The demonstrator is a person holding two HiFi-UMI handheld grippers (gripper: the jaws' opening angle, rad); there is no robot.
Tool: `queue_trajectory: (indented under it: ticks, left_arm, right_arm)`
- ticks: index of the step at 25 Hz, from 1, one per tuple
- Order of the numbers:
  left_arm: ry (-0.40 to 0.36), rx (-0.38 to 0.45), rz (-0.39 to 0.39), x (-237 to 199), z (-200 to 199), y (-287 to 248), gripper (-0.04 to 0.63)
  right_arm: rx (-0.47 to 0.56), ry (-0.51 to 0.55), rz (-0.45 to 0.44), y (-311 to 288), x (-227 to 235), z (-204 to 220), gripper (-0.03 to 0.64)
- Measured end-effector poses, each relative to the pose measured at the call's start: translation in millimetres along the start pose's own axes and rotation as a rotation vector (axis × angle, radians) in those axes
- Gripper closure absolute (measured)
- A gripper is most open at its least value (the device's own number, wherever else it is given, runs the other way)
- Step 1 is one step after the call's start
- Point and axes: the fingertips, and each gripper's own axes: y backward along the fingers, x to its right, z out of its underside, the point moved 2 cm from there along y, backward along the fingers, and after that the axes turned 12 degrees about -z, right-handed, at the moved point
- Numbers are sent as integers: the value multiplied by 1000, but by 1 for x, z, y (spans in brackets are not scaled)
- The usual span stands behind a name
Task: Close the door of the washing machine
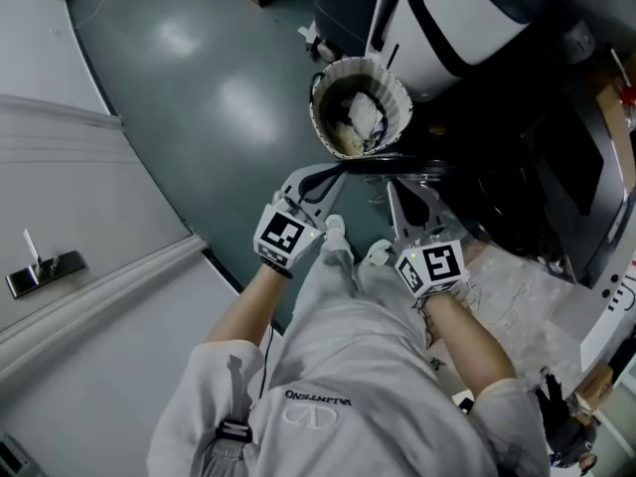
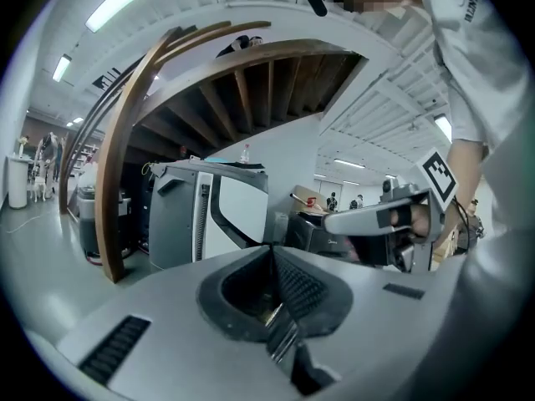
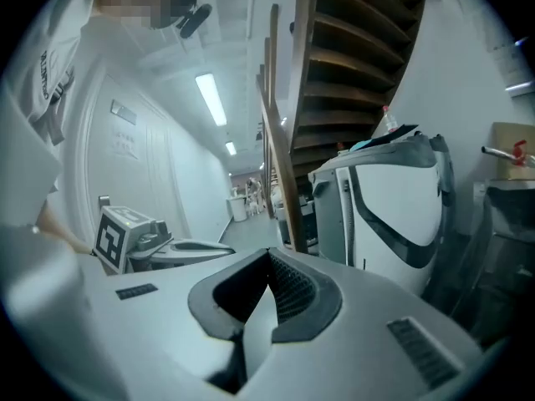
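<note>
A dark appliance (image 1: 556, 167) fills the right side of the head view; its front lies in shadow and I cannot make out its door. It shows as a dark box (image 2: 313, 232) in the left gripper view. My left gripper (image 1: 333, 175) and right gripper (image 1: 402, 202) are held side by side in front of the person's knees, pointing away from the body. Both are shut with nothing between the pads. The left gripper's jaws (image 2: 272, 253) meet, and the right gripper (image 2: 376, 224) hangs beside them. The right gripper's jaws (image 3: 269, 261) also meet, and the left gripper (image 3: 167, 245) lies to their left.
A round basket (image 1: 360, 107) with laundry stands on the grey floor just ahead of the grippers. Behind it is a white machine with a black band (image 1: 467, 8). A white door with a handle (image 1: 45, 266) is on the left. A wooden stair rail (image 2: 125, 165) rises nearby.
</note>
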Motion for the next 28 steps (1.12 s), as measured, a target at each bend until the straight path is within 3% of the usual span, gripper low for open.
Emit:
queue_trajectory:
  ticks: [5, 11, 28]
  left_arm:
    - [-8, -37, 5, -11, 28, -22, 581]
    - [-22, -87, 44, -7, 70, -44, 557]
    - [-229, -209, 261, 0, 198, -105, 491]
  right_arm:
    - [-82, 26, -78, -21, 3, 29, 606]
    - [-123, -13, -91, -22, 20, 66, 606]
    - [-192, -93, -81, -34, 60, 174, 606]
